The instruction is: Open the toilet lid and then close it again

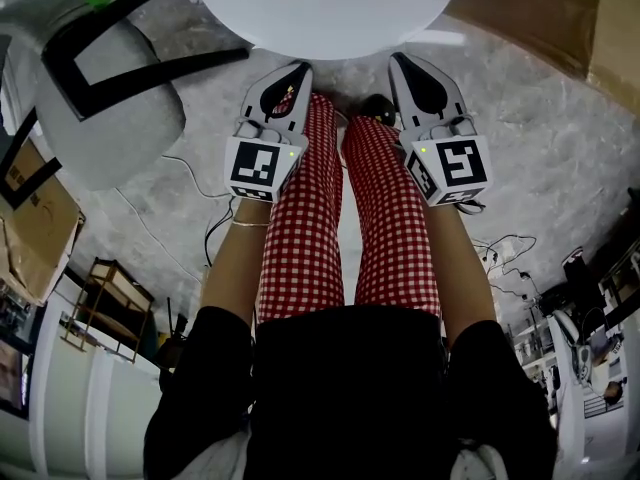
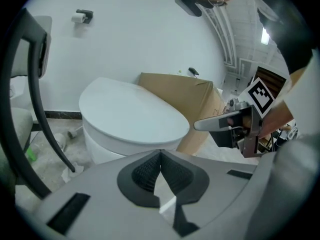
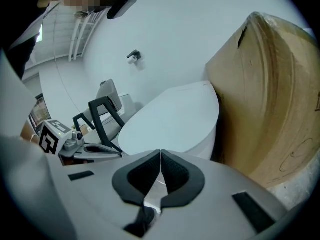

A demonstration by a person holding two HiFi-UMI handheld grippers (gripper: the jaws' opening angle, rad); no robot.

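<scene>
Red-and-white checked trousers [image 1: 310, 228] fill the foreground as a person stands facing a toilet, a gripper in each hand. The left gripper [image 1: 297, 70] and the right gripper [image 1: 399, 61] are held side by side above the knees. Both point at the white toilet lid [image 1: 325, 8], with their tips near its front edge. Each gripper's own view shows its black ribbed jaws pressed together tip to tip, with nothing between them. The toilet lid lies flat and closed on the white toilet [image 2: 100, 144], covering the bowl beneath. Thin cables [image 1: 190, 183] trail over the grey speckled floor [image 1: 540, 158] beside the person's legs. A grey chair [image 1: 115, 108] with a black frame stands to the left of the toilet. A brown cardboard box [image 1: 560, 18] stands just beside the toilet on the right, its contents out of sight. On the white wall [image 2: 150, 34] behind, a dark toilet-roll holder [image 2: 81, 17] carries a white roll.
</scene>
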